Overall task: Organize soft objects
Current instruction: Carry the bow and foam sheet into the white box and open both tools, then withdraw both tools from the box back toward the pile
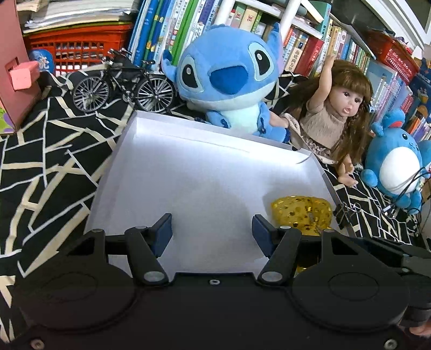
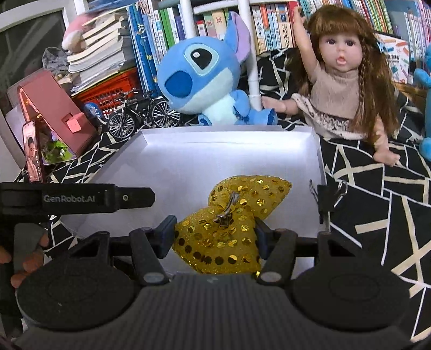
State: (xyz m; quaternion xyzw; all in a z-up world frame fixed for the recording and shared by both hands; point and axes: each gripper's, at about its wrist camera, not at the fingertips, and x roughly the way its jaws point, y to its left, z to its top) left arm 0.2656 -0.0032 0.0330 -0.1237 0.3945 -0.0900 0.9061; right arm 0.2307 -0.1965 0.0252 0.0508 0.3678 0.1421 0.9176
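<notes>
A gold sequin bow [image 2: 229,223] with a metal clip lies in the white shallow box [image 2: 188,150]. My right gripper [image 2: 215,234] has its fingers on both sides of the bow's near lobe, touching it. In the left wrist view the bow [image 1: 301,212] lies in the box's near right corner, just right of my left gripper [image 1: 212,231], which is open and empty over the box floor [image 1: 175,167]. A blue Stitch plush [image 1: 223,78], a doll [image 1: 331,113] and a round blue plush [image 1: 393,164] sit behind and right of the box.
A model bicycle [image 1: 121,83] and a pink box [image 2: 54,113] stand left of the white box. A black binder clip [image 2: 326,199] sits on the box's right rim. Bookshelves [image 1: 188,24] line the back. A phone [image 2: 33,153] stands at far left. The cloth [image 1: 48,150] is black with white lines.
</notes>
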